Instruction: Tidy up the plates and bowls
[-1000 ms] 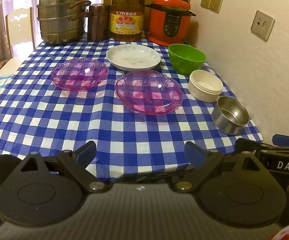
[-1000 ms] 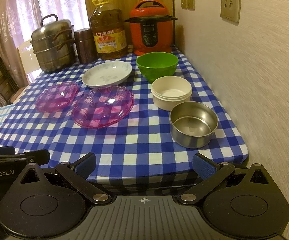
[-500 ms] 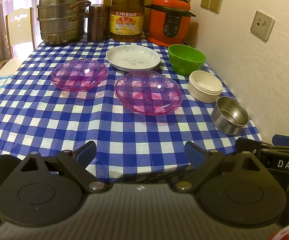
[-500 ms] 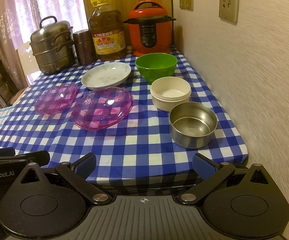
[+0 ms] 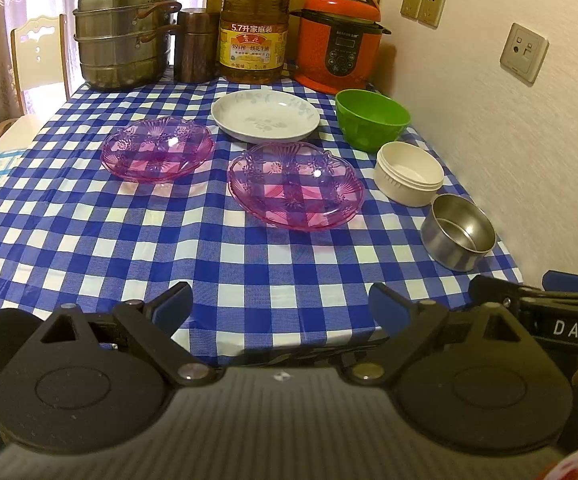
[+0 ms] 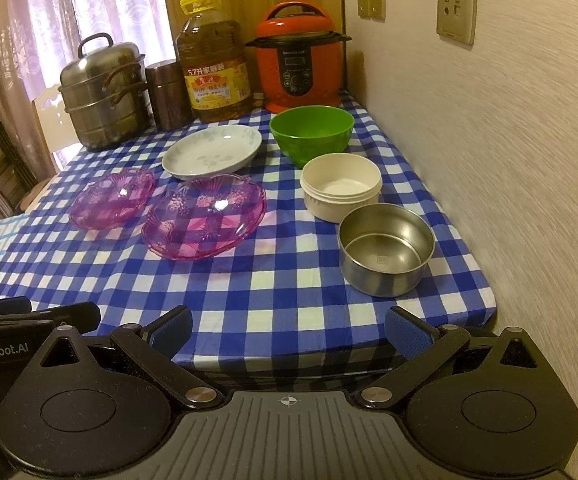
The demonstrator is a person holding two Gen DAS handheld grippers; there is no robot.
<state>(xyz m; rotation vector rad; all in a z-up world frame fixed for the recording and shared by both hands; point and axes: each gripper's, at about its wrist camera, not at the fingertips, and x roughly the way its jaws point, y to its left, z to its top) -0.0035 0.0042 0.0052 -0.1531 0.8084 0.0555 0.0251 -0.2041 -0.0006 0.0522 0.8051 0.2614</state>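
Note:
On the blue checked tablecloth lie two pink glass plates, one to the left and one in the middle. A white plate lies behind them. Along the wall stand a green bowl, a white bowl and a steel bowl. My left gripper is open and empty at the table's near edge. My right gripper is open and empty at the near edge, before the steel bowl.
At the back stand a steel steamer pot, a brown canister, an oil jug and a red rice cooker. The wall runs along the table's right side. A chair stands at the far left.
Both grippers have stayed open and nearly still; the right wrist view has shifted slightly. Nothing on the table has moved.

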